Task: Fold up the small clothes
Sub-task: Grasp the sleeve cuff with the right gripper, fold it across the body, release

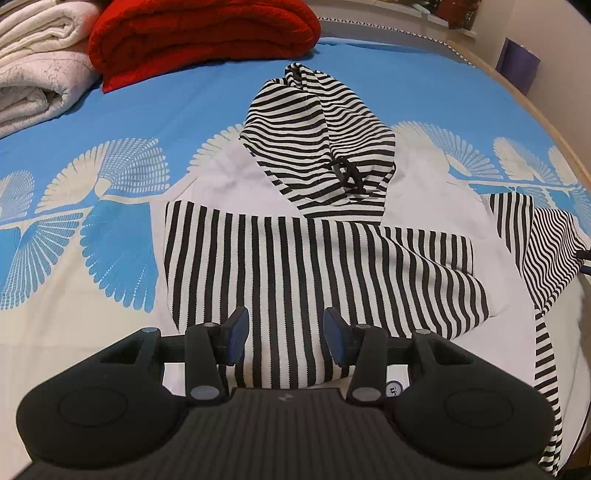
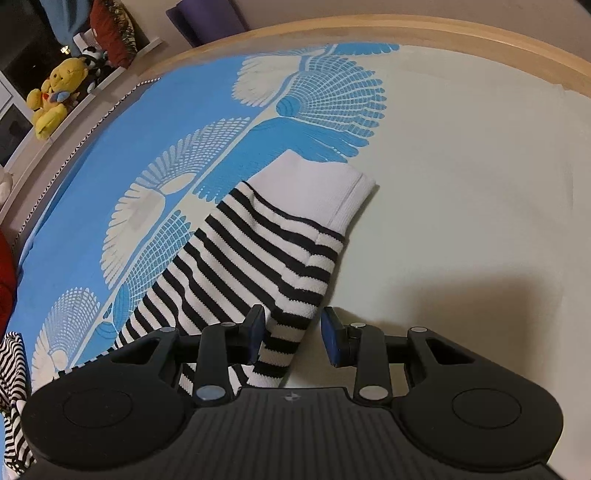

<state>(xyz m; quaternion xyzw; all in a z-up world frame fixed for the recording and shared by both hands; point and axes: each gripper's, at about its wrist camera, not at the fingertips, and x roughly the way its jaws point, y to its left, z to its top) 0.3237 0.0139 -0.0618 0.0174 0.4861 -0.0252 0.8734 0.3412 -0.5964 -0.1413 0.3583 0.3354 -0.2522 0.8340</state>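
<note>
A small black-and-white striped hooded top (image 1: 295, 251) lies flat on the blue and cream bedspread (image 1: 110, 110), its hood (image 1: 317, 122) pointing away. One sleeve is folded across the body. My left gripper (image 1: 286, 326) hovers over the near hem. It is open, and the striped cloth lies under the gap untouched by the pads. The other sleeve (image 2: 236, 266) stretches out to the side and ends in a white cuff (image 2: 325, 188). My right gripper (image 2: 293, 330) is open low over that sleeve, whose near edge runs between the fingers (image 2: 255, 332).
A folded red blanket (image 1: 199, 37) and folded white blankets (image 1: 37, 66) sit at the far left of the bed. The wooden bed rim (image 2: 406, 31) curves around the far side. A yellow plush toy (image 2: 55, 96) rests on a shelf beyond it.
</note>
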